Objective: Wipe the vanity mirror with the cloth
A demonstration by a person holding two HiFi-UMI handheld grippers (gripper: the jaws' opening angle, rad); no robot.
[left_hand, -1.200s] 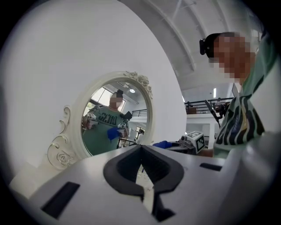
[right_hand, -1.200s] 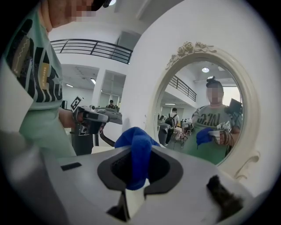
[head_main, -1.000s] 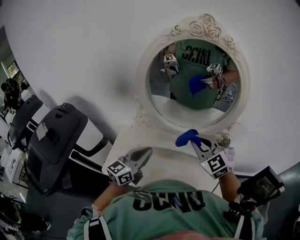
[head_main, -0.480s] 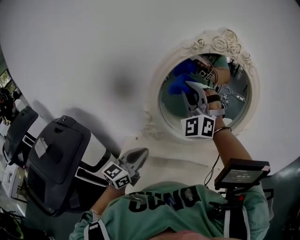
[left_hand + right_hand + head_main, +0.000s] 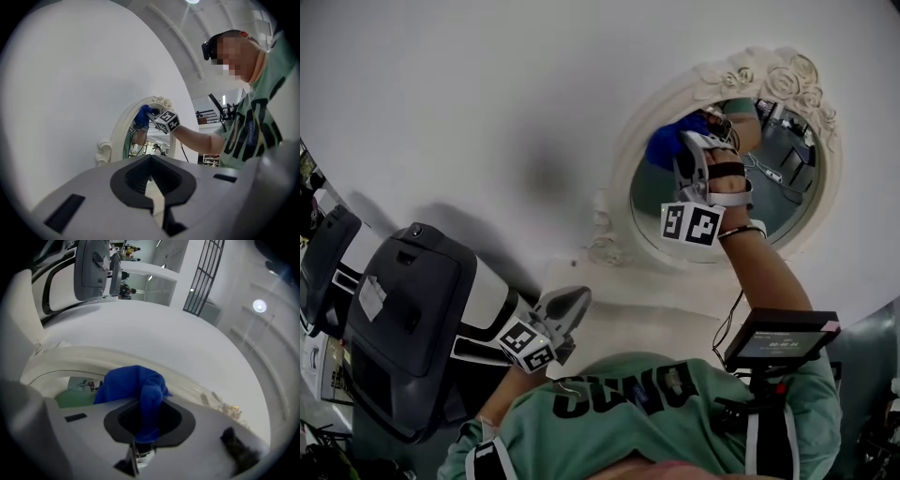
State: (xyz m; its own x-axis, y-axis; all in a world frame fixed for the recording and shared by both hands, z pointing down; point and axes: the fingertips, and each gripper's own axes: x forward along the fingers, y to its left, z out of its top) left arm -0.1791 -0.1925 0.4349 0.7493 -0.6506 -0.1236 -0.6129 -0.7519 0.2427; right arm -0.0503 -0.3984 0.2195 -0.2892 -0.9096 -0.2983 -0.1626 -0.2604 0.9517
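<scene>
Cloth [image 5: 668, 143], blue and bunched, sits at the vanity mirror's [image 5: 787, 192] upper-left edge, clamped in the right hand-held gripper [image 5: 701, 136]. The left hand-held gripper [image 5: 574, 302] hangs low over the surface [image 5: 656, 314], jaws together and empty.

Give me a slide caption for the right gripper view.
Right gripper, shut on the blue cloth, at the vanity mirror's rim.

The right tongs [image 5: 697, 131] are raised at the upper left part of the vanity mirror [image 5: 787, 192], clamped on a bunched blue cloth [image 5: 670, 145] that lies against the glass just inside the ornate white frame. The left tongs [image 5: 572, 302] hang low over the white worktop [image 5: 656, 305], tips together. A grey chair [image 5: 412, 309] stands to the left.
</scene>
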